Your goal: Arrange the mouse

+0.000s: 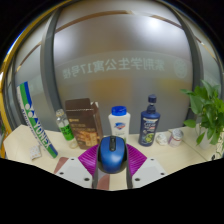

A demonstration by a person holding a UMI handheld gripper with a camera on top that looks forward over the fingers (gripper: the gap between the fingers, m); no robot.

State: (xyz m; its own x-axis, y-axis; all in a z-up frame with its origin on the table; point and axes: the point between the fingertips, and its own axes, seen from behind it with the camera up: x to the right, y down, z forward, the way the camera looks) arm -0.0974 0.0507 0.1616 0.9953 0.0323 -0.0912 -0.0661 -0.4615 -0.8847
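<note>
A blue computer mouse (112,153) with a dark scroll wheel sits between my gripper's (112,160) two fingers. The purple pads (88,158) press against both of its sides, so the fingers are shut on it. The mouse seems held a little above the pale table (175,150); its underside is hidden by the fingers.
Beyond the fingers stand a white jar with a blue lid (119,121), a dark blue bottle (150,120), a brown box (82,118), a green bottle (64,125) and a white-green packet (34,120). A leafy plant (207,110) stands at the right. A glass wall with lettering is behind.
</note>
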